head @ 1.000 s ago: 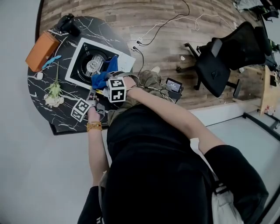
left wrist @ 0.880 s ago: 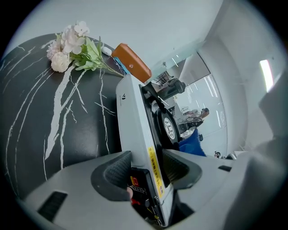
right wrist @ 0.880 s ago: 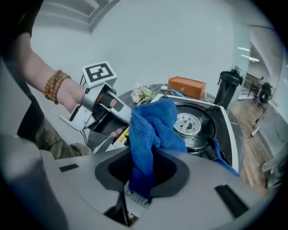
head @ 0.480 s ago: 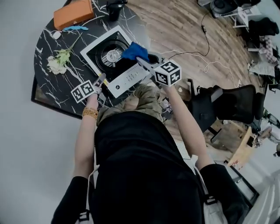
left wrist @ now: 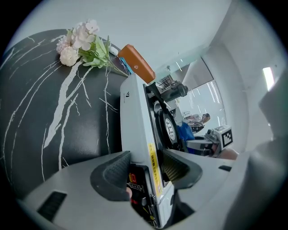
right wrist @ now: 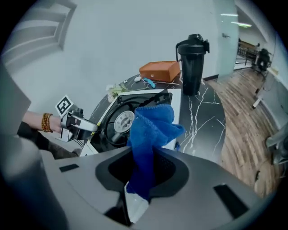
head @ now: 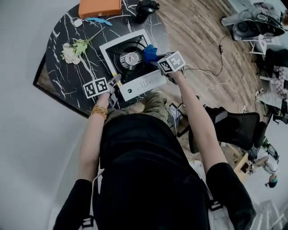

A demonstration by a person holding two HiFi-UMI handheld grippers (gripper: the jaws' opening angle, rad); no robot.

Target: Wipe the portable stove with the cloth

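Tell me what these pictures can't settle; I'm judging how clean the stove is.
Stove surface under the cloth: head view, covered by cloth and right gripper.
Stains: head view, too small.
Stove's front corner: left gripper view, clamped inside the left gripper.
Orange box: head view, cut by top edge.

Bunched blue cloth (head: 150,53) at white stove (head: 139,83) burner

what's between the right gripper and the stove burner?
A bunched blue cloth, clamped in the right gripper, whose fingers just closed tighter; beyond it the white portable stove's round burner. Right gripper view shows it.
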